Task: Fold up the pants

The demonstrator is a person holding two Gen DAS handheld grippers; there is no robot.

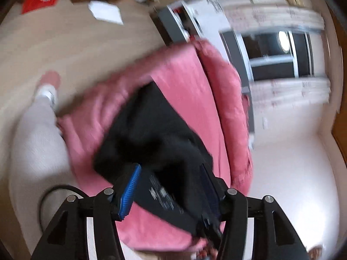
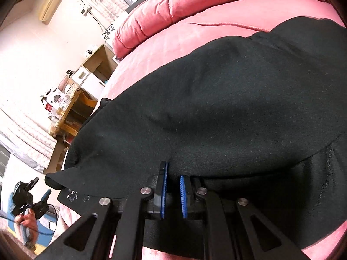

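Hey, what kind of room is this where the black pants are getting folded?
Most likely a bedroom at home. The black pants lie on a bed with a pink cover, an air conditioner hangs high on the wall, and a cluttered wooden shelf stands beside the bed.

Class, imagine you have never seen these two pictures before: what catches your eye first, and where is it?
The black pants dominate, spread across the middle of a pink bed cover. The right gripper sits at their near edge, jaws nearly closed with a fold of fabric between them. The left gripper stands open over the pants' other end.
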